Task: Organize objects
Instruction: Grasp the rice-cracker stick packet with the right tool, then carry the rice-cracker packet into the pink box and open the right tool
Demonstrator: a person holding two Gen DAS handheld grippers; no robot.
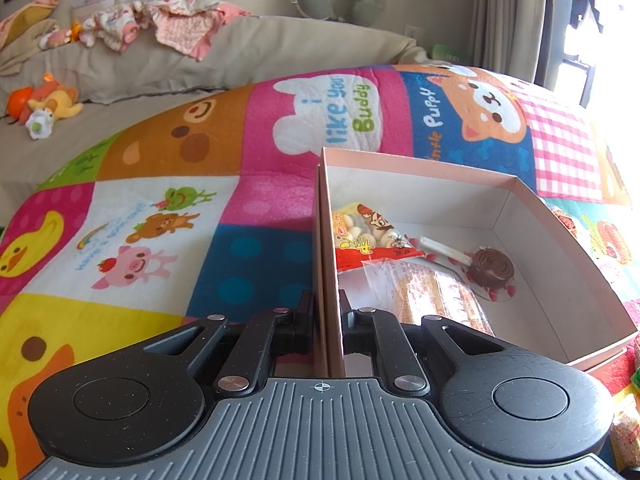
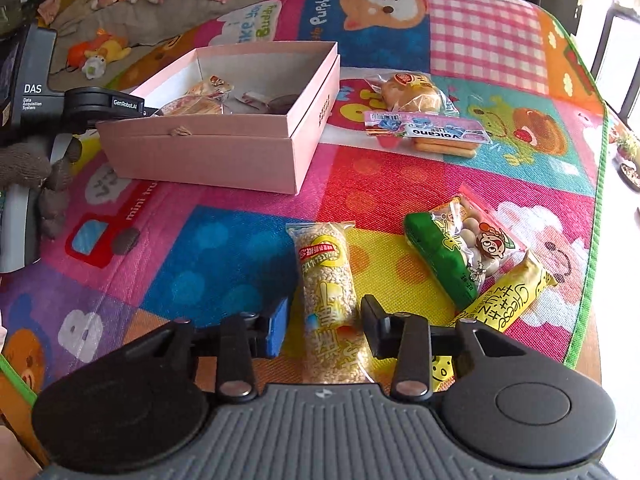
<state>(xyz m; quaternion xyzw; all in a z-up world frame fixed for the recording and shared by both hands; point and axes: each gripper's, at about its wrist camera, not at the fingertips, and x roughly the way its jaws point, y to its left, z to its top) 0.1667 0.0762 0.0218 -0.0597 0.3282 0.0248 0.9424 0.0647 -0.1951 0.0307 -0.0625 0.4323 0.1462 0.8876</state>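
A pink cardboard box (image 1: 560,240) (image 2: 224,148) sits on a colourful play mat. My left gripper (image 1: 326,316) is shut on the box's left wall. Inside lie a red snack bag (image 1: 372,236), a wafer pack (image 1: 436,296) and a chocolate roll (image 1: 492,270). My right gripper (image 2: 325,324) is open, its fingers on either side of a puffed-rice bar (image 2: 328,280) lying on the mat. Beside it lie a green snack bag (image 2: 460,248) and a yellow cheese snack (image 2: 508,296).
A wrapped bun (image 2: 412,92) and a Volcano wafer pack (image 2: 424,130) lie right of the box. The mat's green edge (image 2: 596,216) runs along the right. Plush toys (image 1: 44,108) and clothes (image 1: 160,24) lie on the beige sofa behind.
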